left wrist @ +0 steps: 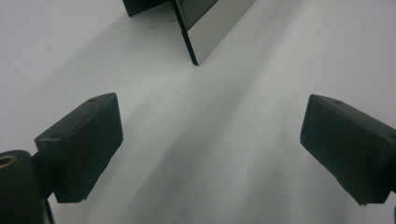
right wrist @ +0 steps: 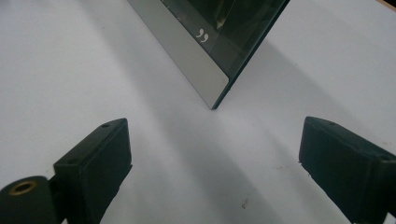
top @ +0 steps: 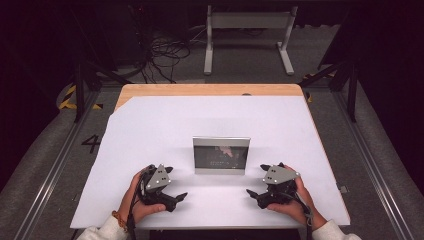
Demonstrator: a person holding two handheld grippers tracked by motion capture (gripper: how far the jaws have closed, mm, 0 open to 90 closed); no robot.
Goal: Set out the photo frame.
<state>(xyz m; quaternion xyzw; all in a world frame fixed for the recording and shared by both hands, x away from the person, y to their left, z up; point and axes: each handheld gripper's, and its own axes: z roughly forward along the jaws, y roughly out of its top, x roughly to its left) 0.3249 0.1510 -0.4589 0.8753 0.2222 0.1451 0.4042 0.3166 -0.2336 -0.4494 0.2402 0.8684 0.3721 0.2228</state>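
A silver picture frame [top: 221, 155] stands upright mid-counter [top: 150, 125] on the white sheet. The left gripper [top: 176, 199] rests near its left corner, the right gripper [top: 253, 196] near its right; both have their fingers [left wrist: 84, 144] wide apart, holding nothing.

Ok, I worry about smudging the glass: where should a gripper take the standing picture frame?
Probably by a side edge. The picture frame stands upright on the white table cover, glass toward the person. The open right gripper could come in from the frame's right and close across its thin border, front to back.
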